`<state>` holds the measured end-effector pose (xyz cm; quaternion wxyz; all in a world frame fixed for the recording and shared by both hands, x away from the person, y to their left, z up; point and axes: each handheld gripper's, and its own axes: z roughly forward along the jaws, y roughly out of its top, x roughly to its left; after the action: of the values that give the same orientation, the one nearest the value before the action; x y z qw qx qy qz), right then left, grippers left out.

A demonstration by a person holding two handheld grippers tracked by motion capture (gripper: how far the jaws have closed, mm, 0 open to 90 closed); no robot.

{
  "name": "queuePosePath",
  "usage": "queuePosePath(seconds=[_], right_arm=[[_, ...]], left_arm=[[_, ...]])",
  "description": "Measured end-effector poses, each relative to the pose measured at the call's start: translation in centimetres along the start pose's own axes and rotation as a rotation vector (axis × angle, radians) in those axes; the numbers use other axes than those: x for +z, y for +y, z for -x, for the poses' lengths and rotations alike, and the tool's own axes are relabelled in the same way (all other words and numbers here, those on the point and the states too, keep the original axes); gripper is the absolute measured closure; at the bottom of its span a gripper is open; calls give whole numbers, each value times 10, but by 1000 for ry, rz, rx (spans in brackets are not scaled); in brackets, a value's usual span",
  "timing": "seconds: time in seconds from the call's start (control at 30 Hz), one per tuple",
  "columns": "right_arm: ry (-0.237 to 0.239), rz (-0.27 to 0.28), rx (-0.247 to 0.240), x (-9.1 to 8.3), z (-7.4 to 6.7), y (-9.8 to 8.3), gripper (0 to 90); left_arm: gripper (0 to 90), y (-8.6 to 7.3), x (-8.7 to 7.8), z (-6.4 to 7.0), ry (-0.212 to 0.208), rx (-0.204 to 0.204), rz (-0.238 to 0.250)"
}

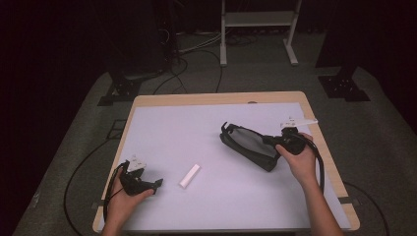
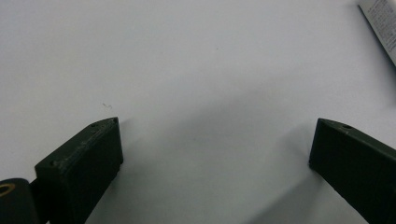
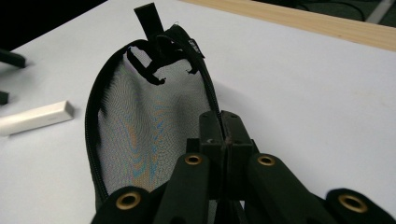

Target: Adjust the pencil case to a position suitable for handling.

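Observation:
A dark mesh pouch [image 1: 248,145] lies on the white table top, right of centre, with a strap loop at its far end. My right gripper [image 1: 270,141] is shut on the pouch's near end. In the right gripper view the jaws [image 3: 220,122] are pressed together on the zipper edge of the pouch [image 3: 144,116]. A small white box [image 1: 190,175] lies flat near the table's middle, and it lies left of the pouch [image 3: 35,117] in that view. My left gripper [image 1: 157,183] rests at the front left, jaws open [image 2: 215,140] over bare table, the white box [image 2: 380,23] off to one side.
The table [image 1: 216,98] has a wooden rim around the white mat. Cables trail from both grippers over the front corners. Beyond the table stand dark stands [image 1: 344,83], a white frame [image 1: 258,29] and loose cables on the floor.

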<state>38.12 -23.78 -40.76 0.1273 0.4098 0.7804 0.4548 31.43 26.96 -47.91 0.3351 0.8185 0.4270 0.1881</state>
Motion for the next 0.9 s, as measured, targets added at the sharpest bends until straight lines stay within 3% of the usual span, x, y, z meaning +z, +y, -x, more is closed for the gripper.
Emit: queuePosePath(seconds=[0.5,0.9], right_arm=[[140,-3,-70,-11,-10,-9,877],[268,-45,-155,-5,-24,-12,877]], left_arm=[[18,0,0,0,0,-1,1],[19,0,0,0,0,0,0]])
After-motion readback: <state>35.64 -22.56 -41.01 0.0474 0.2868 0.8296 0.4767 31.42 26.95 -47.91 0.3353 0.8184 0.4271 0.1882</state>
